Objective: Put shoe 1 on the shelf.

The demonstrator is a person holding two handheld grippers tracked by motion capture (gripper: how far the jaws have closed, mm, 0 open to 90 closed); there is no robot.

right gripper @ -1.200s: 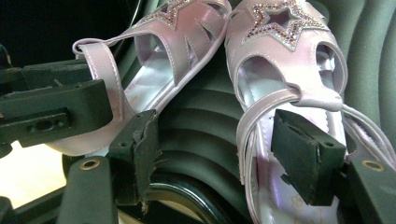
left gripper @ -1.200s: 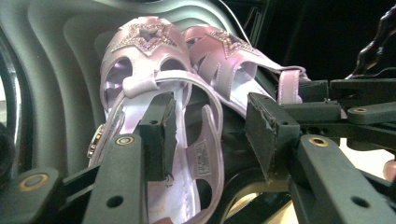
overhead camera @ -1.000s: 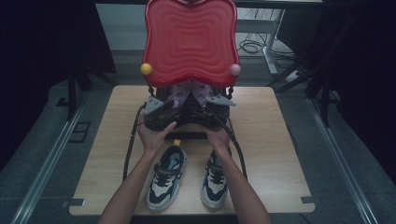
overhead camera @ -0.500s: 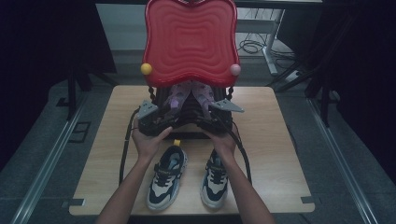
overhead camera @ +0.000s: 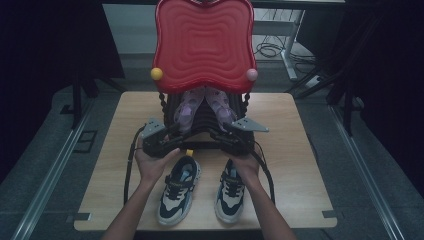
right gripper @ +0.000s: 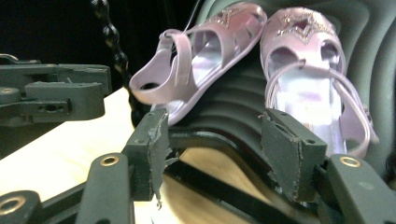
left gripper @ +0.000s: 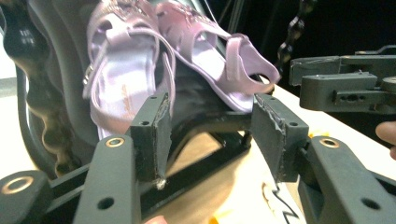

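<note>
Two lilac sandals (overhead camera: 202,105) lean toes-up on a black ribbed rack (overhead camera: 200,125) under a red wavy panel (overhead camera: 204,45). In the left gripper view the sandals (left gripper: 126,70) lie just beyond my left gripper (left gripper: 210,126), which is open and empty. In the right gripper view my right gripper (right gripper: 217,137) is also open, just below the sandals (right gripper: 308,79). Seen from above, the left gripper (overhead camera: 172,139) and right gripper (overhead camera: 220,136) face each other at the foot of the rack. A pair of sneakers (overhead camera: 178,189) stands on the table nearer the person.
The wooden table (overhead camera: 295,150) has bare surface left and right of the rack. A yellow ball (overhead camera: 156,74) and a pink ball (overhead camera: 251,75) sit at the red panel's lower corners. Cables trail from both grippers toward the table's front edge. Dark floor surrounds the table.
Both hands have drawn the grippers slightly apart and a little back toward the person, away from the sandals. The sandals and sneakers have not moved.
</note>
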